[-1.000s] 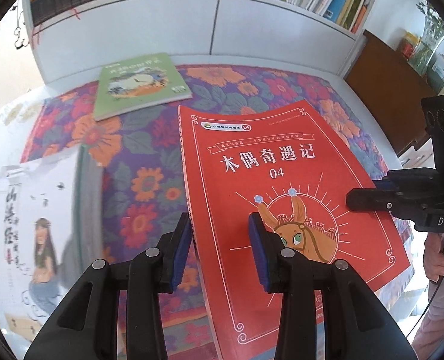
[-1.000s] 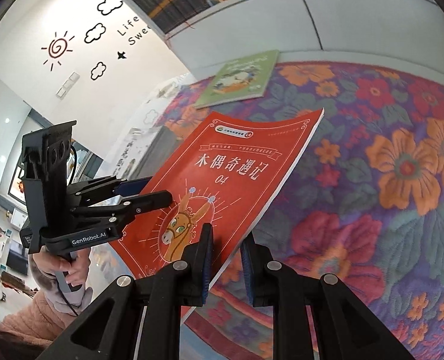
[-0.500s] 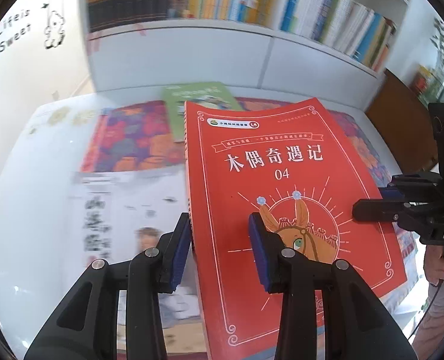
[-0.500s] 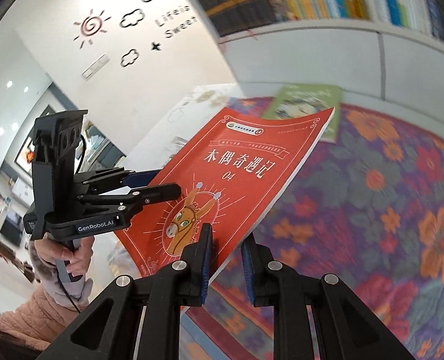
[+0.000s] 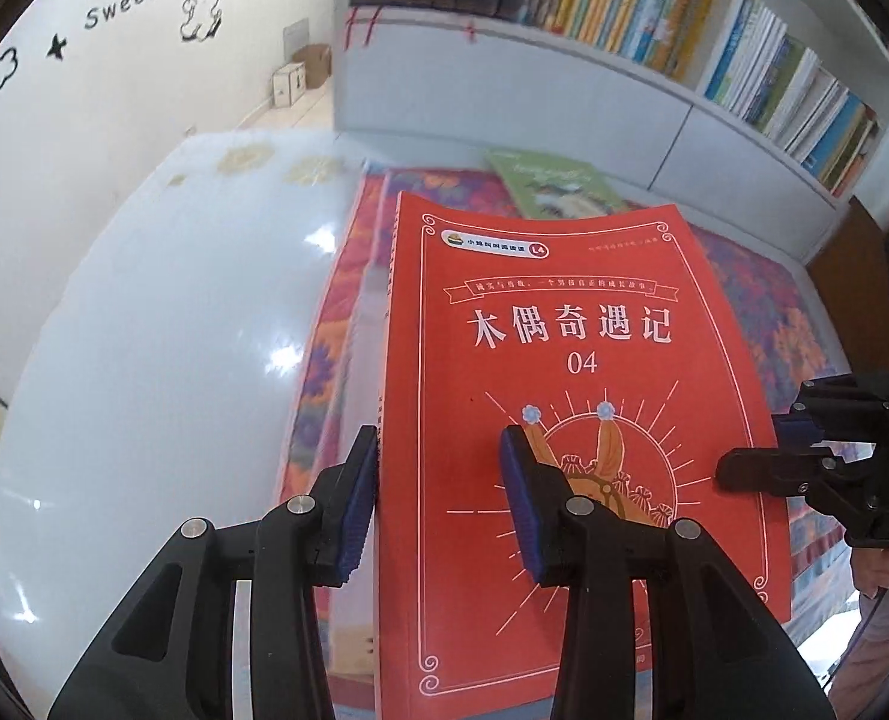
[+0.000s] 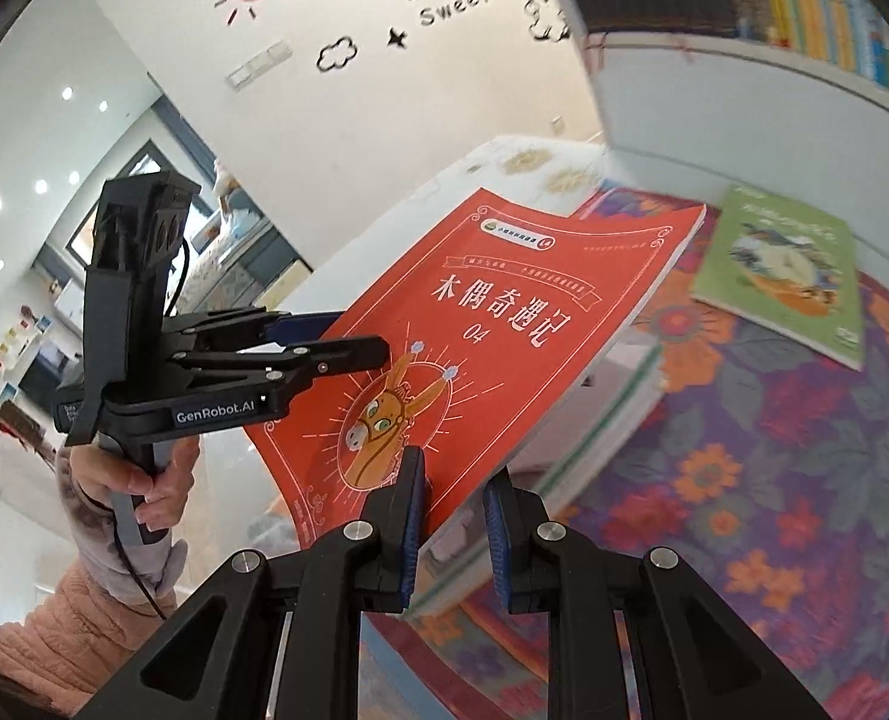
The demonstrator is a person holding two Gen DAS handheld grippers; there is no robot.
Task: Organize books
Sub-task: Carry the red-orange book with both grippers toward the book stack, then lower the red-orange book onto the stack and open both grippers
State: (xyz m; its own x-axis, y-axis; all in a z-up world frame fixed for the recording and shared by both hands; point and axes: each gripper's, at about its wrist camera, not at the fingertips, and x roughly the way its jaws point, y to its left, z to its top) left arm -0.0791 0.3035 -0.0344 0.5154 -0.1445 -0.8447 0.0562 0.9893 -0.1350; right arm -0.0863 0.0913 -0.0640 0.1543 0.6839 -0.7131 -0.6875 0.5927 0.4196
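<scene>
Both grippers were closed on the red book [image 5: 570, 360], which was held raised and tilted above the desk: the left gripper [image 5: 438, 504] was clamped across its spine edge, the right gripper [image 6: 453, 519] was pinched on its opposite edge. Below lay the floral cloth [image 6: 774, 480]. Farther back, a green book [image 6: 786, 276] lay flat near the desk's far edge, before the bookshelf [image 5: 654, 18].
</scene>
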